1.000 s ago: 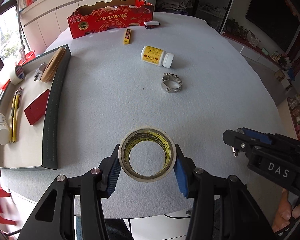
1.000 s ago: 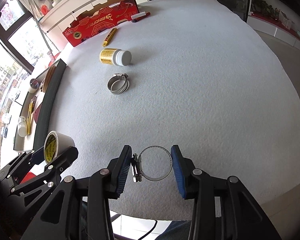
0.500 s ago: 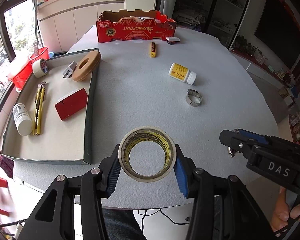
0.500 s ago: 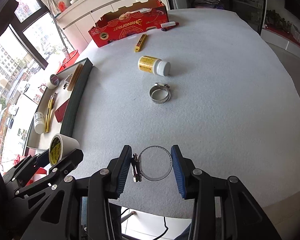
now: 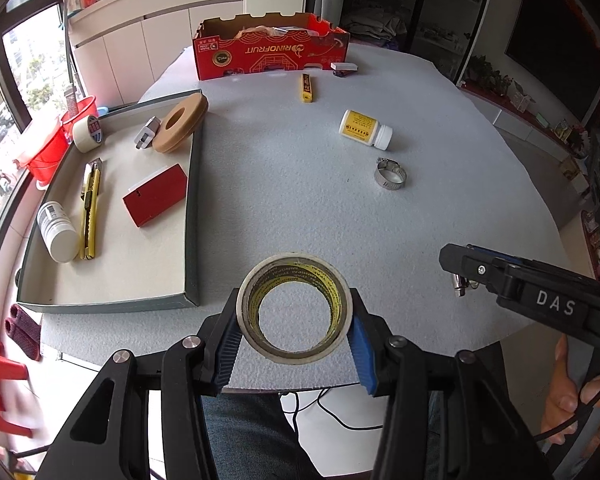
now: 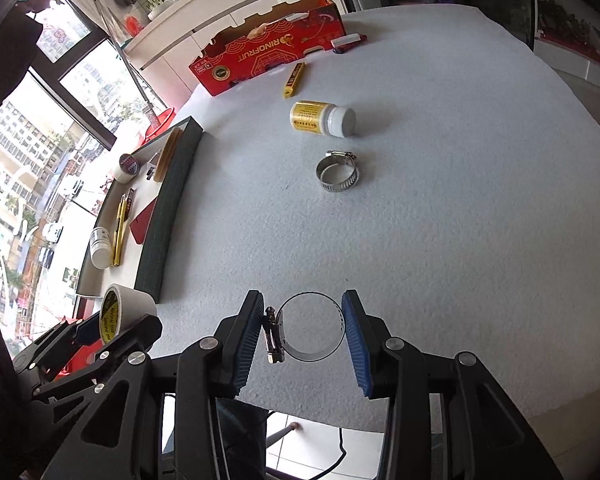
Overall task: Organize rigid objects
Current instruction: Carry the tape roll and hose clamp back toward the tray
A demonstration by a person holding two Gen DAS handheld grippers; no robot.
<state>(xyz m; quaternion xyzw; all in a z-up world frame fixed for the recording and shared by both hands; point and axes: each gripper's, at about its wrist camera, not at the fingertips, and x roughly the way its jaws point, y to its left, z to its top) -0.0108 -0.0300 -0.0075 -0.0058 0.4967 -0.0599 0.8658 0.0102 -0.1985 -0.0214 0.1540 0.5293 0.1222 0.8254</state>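
Note:
My left gripper (image 5: 295, 336) is shut on a roll of clear tape with a yellow printed core (image 5: 256, 292), held above the table's near edge, just right of the grey tray (image 5: 194, 216). The roll also shows in the right wrist view (image 6: 118, 308). My right gripper (image 6: 304, 332) is shut on a thin metal hose clamp (image 6: 274, 334), held over the near edge; its screw housing rests against the left pad. On the table lie a second hose clamp (image 5: 390, 174), a yellow-labelled pill bottle (image 5: 366, 129) and a yellow utility knife (image 5: 307, 87).
The tray holds a red box (image 5: 156, 194), a white bottle (image 5: 58, 232), a yellow cutter (image 5: 90, 208), a tan ring (image 5: 180, 122), a small plug (image 5: 146, 136) and a tape roll (image 5: 87, 134). A red carton (image 5: 272, 50) stands at the far edge, a white lighter-like item (image 5: 344, 67) beside it.
Both grippers have risen and pulled back from the table while holding their objects. The left view has swung left, bringing the whole tray into sight.

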